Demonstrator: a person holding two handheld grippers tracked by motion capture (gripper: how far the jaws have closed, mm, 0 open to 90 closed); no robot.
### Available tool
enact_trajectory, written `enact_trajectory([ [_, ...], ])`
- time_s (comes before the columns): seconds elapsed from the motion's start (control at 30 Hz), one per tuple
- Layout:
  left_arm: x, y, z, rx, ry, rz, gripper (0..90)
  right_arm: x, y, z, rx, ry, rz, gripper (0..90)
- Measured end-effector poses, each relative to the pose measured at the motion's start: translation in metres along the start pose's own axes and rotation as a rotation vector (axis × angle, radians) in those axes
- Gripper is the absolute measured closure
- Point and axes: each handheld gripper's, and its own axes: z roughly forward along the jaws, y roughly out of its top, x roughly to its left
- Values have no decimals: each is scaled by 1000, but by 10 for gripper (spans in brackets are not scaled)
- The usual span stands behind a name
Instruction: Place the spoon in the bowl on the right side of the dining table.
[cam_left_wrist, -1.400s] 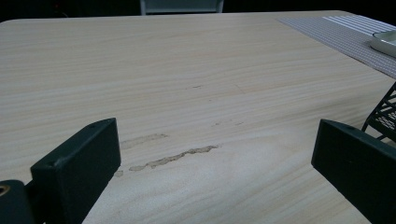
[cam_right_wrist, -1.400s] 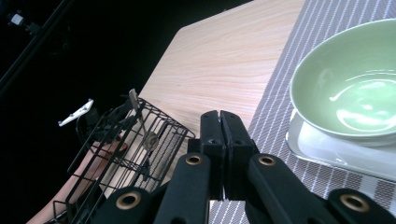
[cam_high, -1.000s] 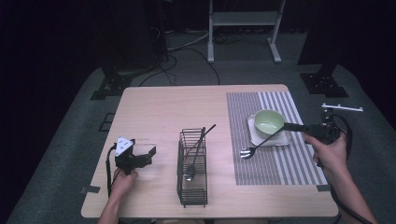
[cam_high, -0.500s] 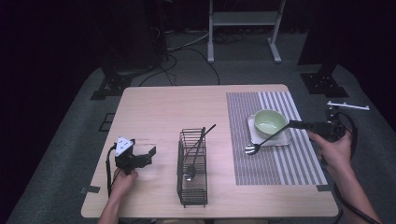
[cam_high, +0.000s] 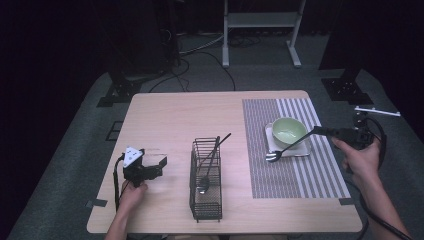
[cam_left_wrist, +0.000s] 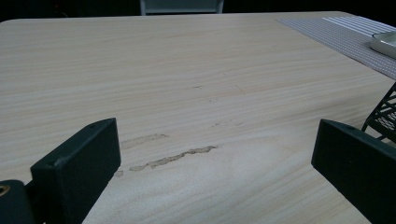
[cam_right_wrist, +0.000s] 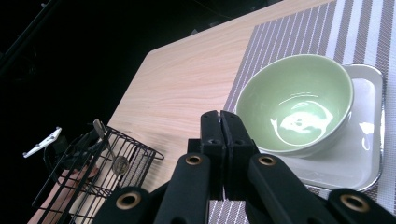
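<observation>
My right gripper reaches in from the table's right edge, its jaws shut on the handle of a metal fork. The fork slants down to the left, its tines by the near-left corner of a white tray. On that tray sits a pale green bowl. In the right gripper view the jaws press together just in front of the bowl, and the fork is hidden. My left gripper rests open on the bare wood at the left, nothing between its jaws.
A black wire basket stands at the middle front with a spoon and a dark utensil leaning in it. A grey striped placemat covers the table's right part under the tray. Stands and cables lie on the floor beyond.
My right gripper has drifted slightly to the right and back, drawing the fork's tines a little closer to the tray. The left gripper has stayed put.
</observation>
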Motion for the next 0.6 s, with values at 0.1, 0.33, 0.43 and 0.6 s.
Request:
enact_trajectory([
  [0.1,0,0,0,0,0,0,4,-1,1,0,-5,-5,3,884],
  [0.33,0,0,0,1,0,1,4,-3,5,-1,-13,-21,0,884],
  [0.43,0,0,0,-1,0,-1,4,-3,6,-2,-19,-27,-2,884],
  [0.6,0,0,0,0,0,0,3,-4,8,-4,-34,-37,0,884],
])
